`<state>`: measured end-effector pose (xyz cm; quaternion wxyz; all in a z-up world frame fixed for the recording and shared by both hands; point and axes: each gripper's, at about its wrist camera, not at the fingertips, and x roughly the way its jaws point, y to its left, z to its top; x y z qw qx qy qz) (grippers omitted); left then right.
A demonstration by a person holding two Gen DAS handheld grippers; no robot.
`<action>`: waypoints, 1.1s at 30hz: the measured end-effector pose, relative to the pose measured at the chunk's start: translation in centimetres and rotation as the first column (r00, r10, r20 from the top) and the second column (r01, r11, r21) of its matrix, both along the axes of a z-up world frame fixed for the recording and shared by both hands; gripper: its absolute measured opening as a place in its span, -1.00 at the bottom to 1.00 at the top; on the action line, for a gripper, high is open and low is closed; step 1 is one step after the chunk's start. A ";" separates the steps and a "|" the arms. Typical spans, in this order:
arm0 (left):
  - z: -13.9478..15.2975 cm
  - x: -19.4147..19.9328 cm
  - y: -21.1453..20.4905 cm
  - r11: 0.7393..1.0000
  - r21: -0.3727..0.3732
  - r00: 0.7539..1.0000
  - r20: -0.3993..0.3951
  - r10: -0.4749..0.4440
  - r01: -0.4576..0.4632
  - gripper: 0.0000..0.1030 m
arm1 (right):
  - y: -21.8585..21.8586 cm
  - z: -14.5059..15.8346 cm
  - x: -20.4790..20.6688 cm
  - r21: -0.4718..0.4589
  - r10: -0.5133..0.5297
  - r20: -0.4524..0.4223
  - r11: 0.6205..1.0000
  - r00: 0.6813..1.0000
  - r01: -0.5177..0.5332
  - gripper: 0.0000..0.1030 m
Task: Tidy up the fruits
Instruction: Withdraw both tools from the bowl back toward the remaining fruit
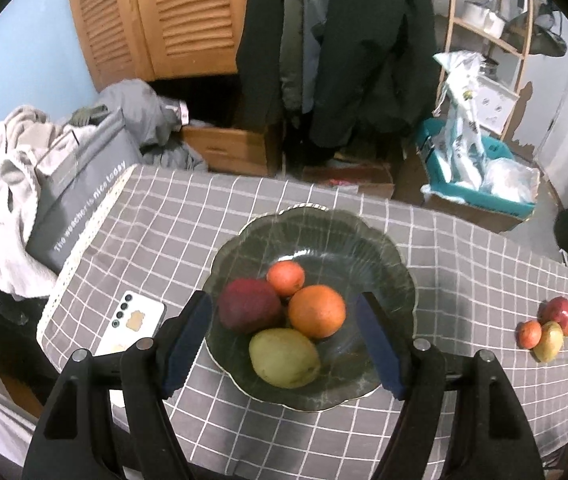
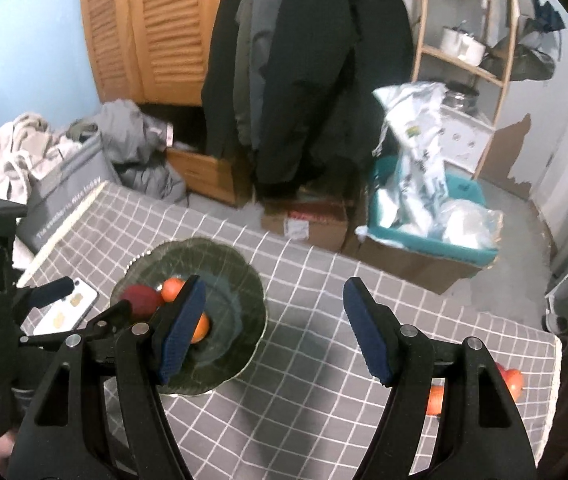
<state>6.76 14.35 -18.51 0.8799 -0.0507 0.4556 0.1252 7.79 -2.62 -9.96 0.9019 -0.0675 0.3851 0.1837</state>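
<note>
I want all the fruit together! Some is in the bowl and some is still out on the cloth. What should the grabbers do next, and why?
Probably move the empty, open right gripper toward the three loose fruits by the tablecloth's right edge. The bowl already holds four and has room.

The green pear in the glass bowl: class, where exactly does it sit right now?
In the left wrist view, the green pear lies at the near side of the glass bowl, touching the orange behind it and beside the dark red fruit.
</note>
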 end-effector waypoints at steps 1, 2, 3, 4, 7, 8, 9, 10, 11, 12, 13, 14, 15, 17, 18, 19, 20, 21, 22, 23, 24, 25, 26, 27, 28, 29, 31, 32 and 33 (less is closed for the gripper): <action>0.3 -0.1 -0.2 1.000 -0.002 1.000 0.009 -0.005 0.005 0.47 | -0.4 0.5 -0.3 0.007 -0.006 0.011 1.000 1.000 0.006 0.40; 0.7 -0.2 -0.4 1.000 -0.005 1.000 0.019 -0.011 0.011 0.47 | -0.8 0.9 -0.6 0.012 -0.011 0.021 1.000 1.000 0.011 0.40; 1.2 -0.3 -0.7 1.000 -0.005 0.999 0.028 -0.016 0.016 0.47 | -1.3 1.4 -0.9 0.019 -0.018 0.035 1.000 0.999 0.018 0.40; 1.5 -0.4 -0.9 1.000 -0.005 0.999 0.036 -0.022 0.022 0.47 | -1.7 1.9 -1.2 0.025 -0.026 0.046 0.999 0.999 0.025 0.40; 2.7 -0.8 -2.0 0.999 0.003 0.997 0.068 -0.046 0.045 0.50 | -3.0 3.0 -2.1 0.037 -0.049 0.077 0.998 0.996 0.046 0.40; 3.1 -1.0 -2.4 0.998 0.007 0.995 0.080 -0.055 0.055 0.56 | -3.4 3.3 -2.3 0.041 -0.058 0.083 0.998 0.995 0.055 0.40; 3.4 -1.1 -2.8 0.998 0.009 0.994 0.090 -0.064 0.064 0.57 | -3.8 3.6 -2.5 0.048 -0.068 0.089 0.997 0.994 0.064 0.41; 3.8 -1.3 -3.1 0.997 0.012 0.992 0.099 -0.073 0.072 0.57 | -4.2 3.8 -2.7 0.056 -0.073 0.091 0.996 0.993 0.068 0.42; 4.1 -1.4 -3.5 0.997 0.017 0.991 0.107 -0.083 0.082 0.57 | -4.6 4.0 -2.9 0.063 -0.082 0.095 0.995 0.992 0.076 0.43; 4.4 -1.5 -3.8 0.996 0.020 0.989 0.113 -0.091 0.089 0.57 | -5.1 4.2 -3.1 0.069 -0.090 0.099 0.994 0.991 0.083 0.43; 4.7 -1.5 -4.1 0.995 0.022 0.988 0.118 -0.098 0.096 0.57 | -5.5 4.4 -3.4 0.072 -0.094 0.103 0.994 0.990 0.087 0.43; 5.0 -1.6 -4.5 0.994 0.025 0.986 0.125 -0.106 0.104 0.57 | -5.8 4.5 -3.6 0.074 -0.096 0.107 0.993 0.990 0.088 0.43; 5.2 -1.7 -4.8 0.994 0.026 0.985 0.130 -0.111 0.109 0.57 | -6.1 4.7 -3.9 0.074 -0.099 0.113 0.993 0.989 0.091 0.43; 5.6 -1.9 -5.3 0.992 0.025 0.982 0.141 -0.126 0.124 0.58 | -7.0 5.0 -4.4 0.073 -0.106 0.122 0.993 0.987 0.097 0.44; 5.9 -2.0 -5.8 0.991 0.027 0.980 0.147 -0.135 0.133 0.60 | -7.4 5.1 -4.6 0.073 -0.111 0.125 0.992 0.986 0.102 0.46; 6.1 -2.1 -6.1 0.990 0.028 0.978 0.152 -0.142 0.139 0.64 | -7.8 5.3 -4.9 0.075 -0.115 0.127 0.992 0.985 0.106 0.50; 6.2 -2.1 -6.4 0.989 0.030 0.976 0.158 -0.148 0.145 0.71 | -8.2 5.4 -5.1 0.075 -0.120 0.128 0.991 0.984 0.111 0.55; 6.5 -2.3 -6.7 0.988 0.031 0.973 0.169 -0.156 0.153 0.72 | -8.6 5.5 -5.3 0.075 -0.124 0.132 0.991 0.983 0.115 0.56; 6.7 -2.3 -7.0 0.987 0.031 0.971 0.176 -0.161 0.158 0.72 | -9.1 5.7 -5.5 0.075 -0.132 0.139 0.990 0.981 0.122 0.56; 6.9 -2.4 -7.3 0.986 0.031 0.970 0.179 -0.167 0.164 0.72 | -9.4 5.8 -5.6 0.076 -0.137 0.143 0.989 0.980 0.127 0.56; 7.0 -2.4 -7.5 0.985 0.031 0.969 0.181 -0.170 0.167 0.72 | -9.8 6.0 -5.8 0.078 -0.143 0.148 0.988 0.979 0.132 0.56; 7.1 -2.4 -7.8 0.985 0.031 0.968 0.184 -0.174 0.171 0.72 | -10.1 6.2 -6.0 0.080 -0.149 0.154 0.987 0.977 0.138 0.56; 7.3 -2.4 -8.0 0.984 0.032 0.966 0.188 -0.179 0.176 0.72 | -10.4 6.4 -6.1 0.083 -0.154 0.159 0.986 0.975 0.142 0.56; 7.5 -2.5 -8.2 0.984 0.034 0.965 0.191 -0.180 0.177 0.72 | -10.7 6.5 -6.3 0.086 -0.160 0.164 0.985 0.973 0.148 0.57; 7.6 -2.5 -8.4 0.983 0.034 0.963 0.196 -0.182 0.179 0.72 | -11.1 6.7 -6.5 0.089 -0.169 0.169 0.984 0.971 0.156 0.58; 7.8 -2.6 -8.5 0.982 0.034 0.962 0.201 -0.187 0.184 0.73 | -11.4 6.8 -6.6 0.090 -0.174 0.173 0.983 0.969 0.161 0.62; 8.1 -2.7 -9.0 0.981 0.035 0.959 0.208 -0.193 0.190 0.79 | -12.0 7.0 -6.8 0.086 -0.193 0.186 0.980 0.963 0.180 0.64; 8.3 -2.7 -9.3 0.980 0.036 0.957 0.213 -0.198 0.195 0.84 | -12.3 7.0 -6.9 0.083 -0.198 0.189 0.979 0.962 0.186 0.64; 8.4 -2.8 -9.5 0.979 0.037 0.955 0.216 -0.203 0.200 0.86 | -12.5 7.1 -6.9 0.081 -0.203 0.190 0.978 0.961 0.191 0.64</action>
